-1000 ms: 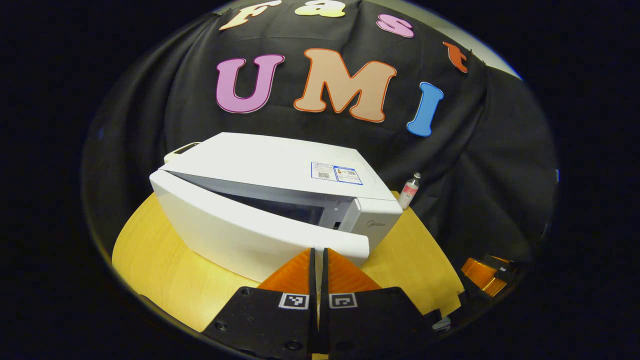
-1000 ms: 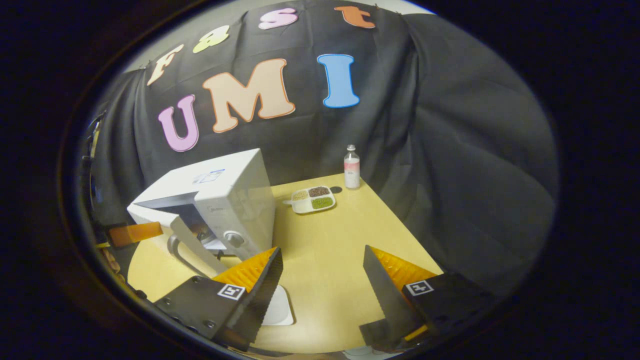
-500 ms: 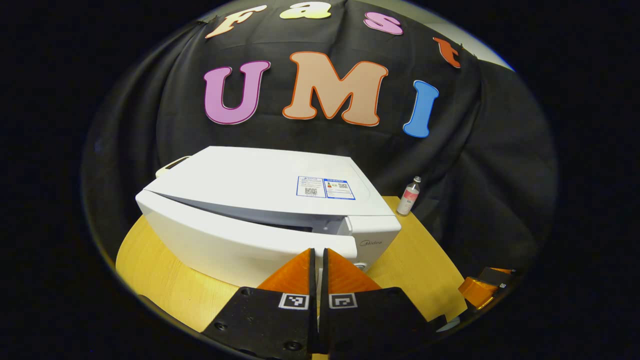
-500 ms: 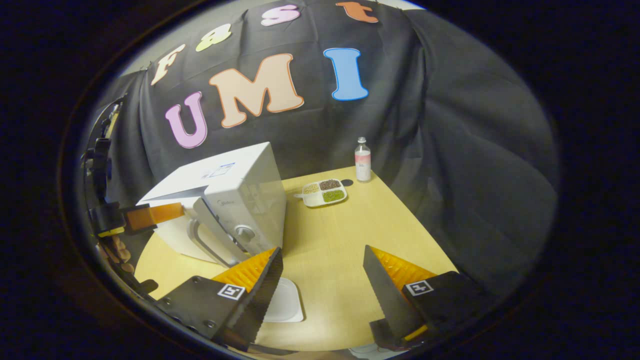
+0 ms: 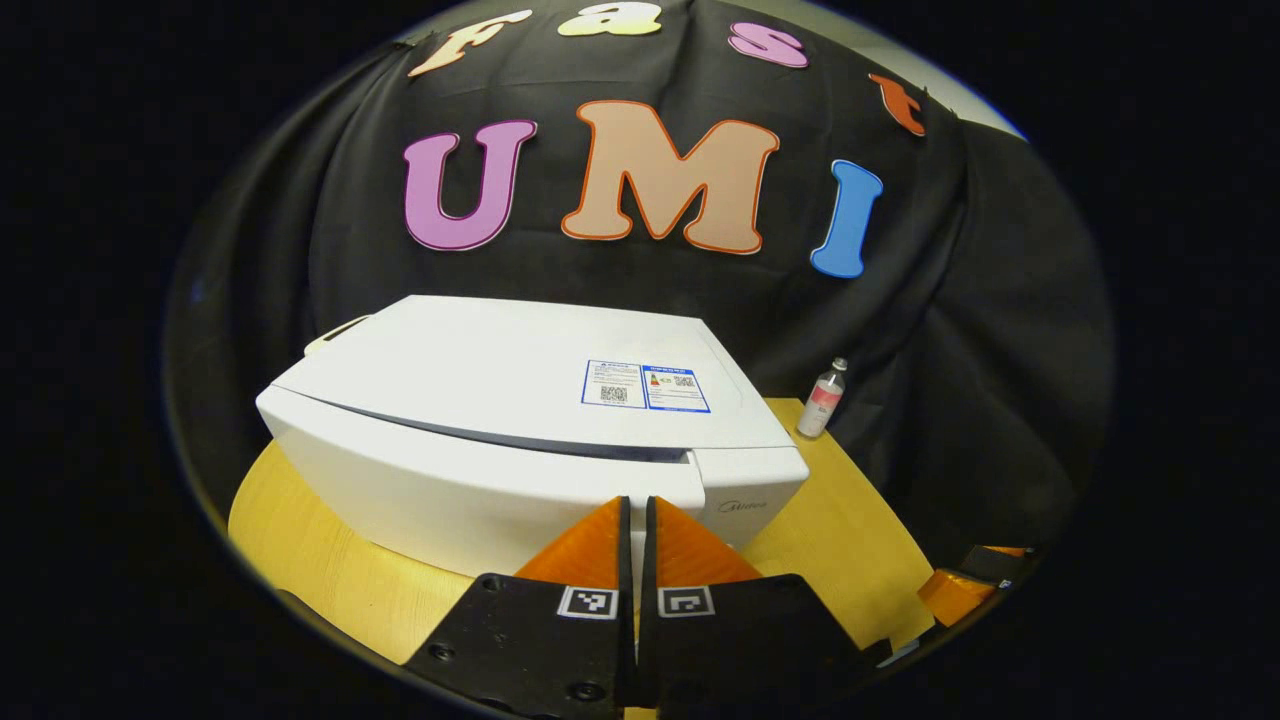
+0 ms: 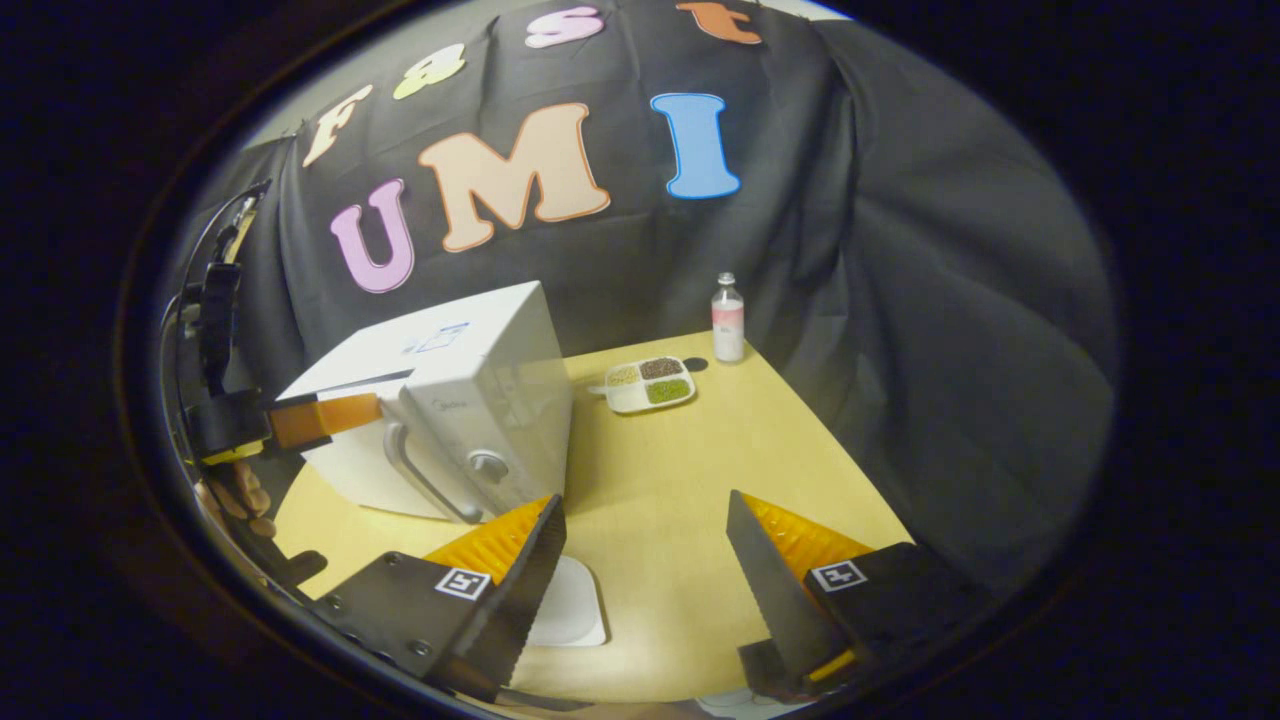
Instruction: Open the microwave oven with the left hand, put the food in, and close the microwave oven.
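The white microwave oven [image 5: 520,370] stands on the wooden table [image 5: 330,570]. Its door [image 5: 450,490] lies against the body, with a thin dark seam along the top edge. My left gripper [image 5: 636,505] is shut, holds nothing, and its tips rest against the door's front. In the right gripper view the microwave oven [image 6: 480,340] shows its curved door handle [image 6: 420,480], and the left gripper [image 6: 372,410] touches the door near its upper edge. My right gripper [image 6: 645,520] hangs open over the table with nothing between its fingers. A divided tray of food [image 6: 650,383] sits behind the oven's right side.
A small bottle [image 6: 728,320] stands at the table's far corner, also seen as the bottle [image 5: 822,398] right of the oven. A white square dish [image 6: 575,612] lies on the table [image 6: 680,450] by my right gripper's left finger. A hand [image 6: 240,495] holds the left gripper.
The microwave door has swung from partly open to against the body, pushed by my shut left gripper. My right gripper has stayed open and nearly still.
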